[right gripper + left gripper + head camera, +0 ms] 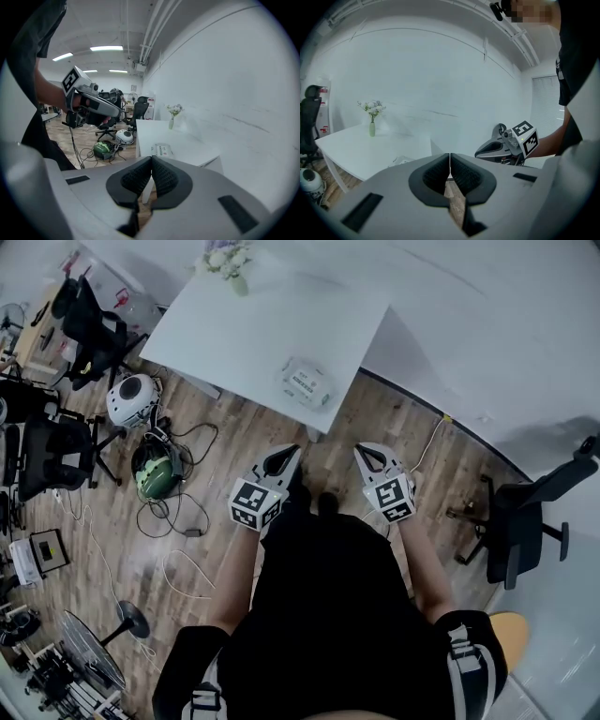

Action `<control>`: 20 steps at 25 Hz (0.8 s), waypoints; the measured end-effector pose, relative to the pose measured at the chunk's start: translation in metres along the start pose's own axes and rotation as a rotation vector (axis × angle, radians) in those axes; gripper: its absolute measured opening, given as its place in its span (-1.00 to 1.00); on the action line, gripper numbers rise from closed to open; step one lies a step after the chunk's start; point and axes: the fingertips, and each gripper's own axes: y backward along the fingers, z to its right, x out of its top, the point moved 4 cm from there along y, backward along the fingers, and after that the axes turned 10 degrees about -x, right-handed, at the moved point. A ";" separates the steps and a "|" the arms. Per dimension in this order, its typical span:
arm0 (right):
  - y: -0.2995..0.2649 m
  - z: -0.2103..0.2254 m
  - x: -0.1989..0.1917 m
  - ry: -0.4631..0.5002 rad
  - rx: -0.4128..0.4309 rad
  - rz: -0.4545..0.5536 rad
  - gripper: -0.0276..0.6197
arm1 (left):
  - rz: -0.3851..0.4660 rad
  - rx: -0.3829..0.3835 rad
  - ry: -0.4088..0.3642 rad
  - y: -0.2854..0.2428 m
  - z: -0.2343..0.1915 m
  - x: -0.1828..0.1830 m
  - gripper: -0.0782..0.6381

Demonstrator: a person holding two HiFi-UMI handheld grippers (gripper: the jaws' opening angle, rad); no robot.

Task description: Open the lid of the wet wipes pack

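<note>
Both grippers are clenched on nothing: the left gripper (291,452) and the right gripper (362,452) each have their pads pressed together, with only floor and table beyond them.

The wet wipes pack (306,382) lies flat in the upper centre of the head view, on the white table (234,329) close to its near edge. The pack's long axis runs from upper left to lower right, roughly along that edge. Nothing touches it, and the lid is too small to read.

Below it in the frame, both grippers hang over the wooden floor (234,442), well apart from the pack, tips aimed up towards it. The pack sits above the gap between them, slightly nearer the left tip, so either hand probably has to travel forward to reach it.
</note>
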 end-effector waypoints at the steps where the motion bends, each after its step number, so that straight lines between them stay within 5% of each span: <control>1: -0.002 0.001 0.000 -0.002 -0.004 -0.004 -0.87 | -0.001 -0.004 0.002 -0.001 -0.003 0.000 -0.71; 20: -0.084 0.000 0.043 -0.044 -0.075 -0.042 -0.87 | -0.046 -0.107 -0.011 -0.010 -0.103 0.026 -0.71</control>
